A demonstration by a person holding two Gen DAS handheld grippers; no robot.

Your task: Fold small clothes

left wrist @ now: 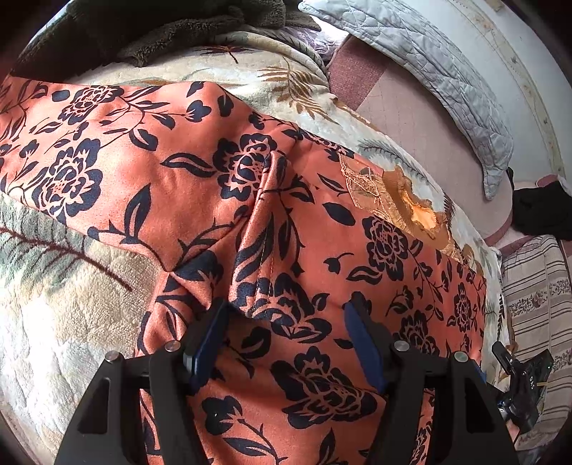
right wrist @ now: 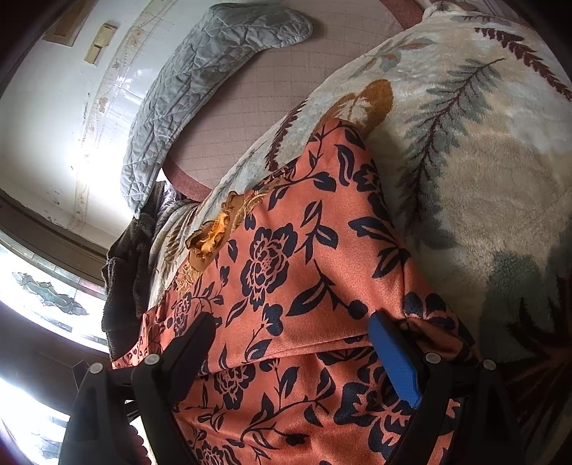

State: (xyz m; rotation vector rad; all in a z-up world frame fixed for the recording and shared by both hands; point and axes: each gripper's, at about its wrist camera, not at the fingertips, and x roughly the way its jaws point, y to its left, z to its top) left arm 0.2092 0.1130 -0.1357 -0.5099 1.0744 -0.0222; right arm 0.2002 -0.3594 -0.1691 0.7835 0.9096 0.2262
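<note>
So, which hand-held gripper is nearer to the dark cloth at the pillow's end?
Right. The dark cloth lies close beside the right hand-held gripper; the left hand-held gripper is farther, across the garment.

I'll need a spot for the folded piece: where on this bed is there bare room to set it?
Bare leaf-print blanket lies free beside the orange floral garment. The pink quilted sheet between blanket and grey pillow is also free. Dark clothes crowd the far end.

The garment (left wrist: pixel 200 186) is coloured salmon-orange and printed with navy flowers and leaves. The blanket (right wrist: pixel 475 150) is patterned in cream with grey-green and maroon fern fronds. The quilt (left wrist: pixel 429 68) is pale grey, stitched in leaf shapes.
</note>
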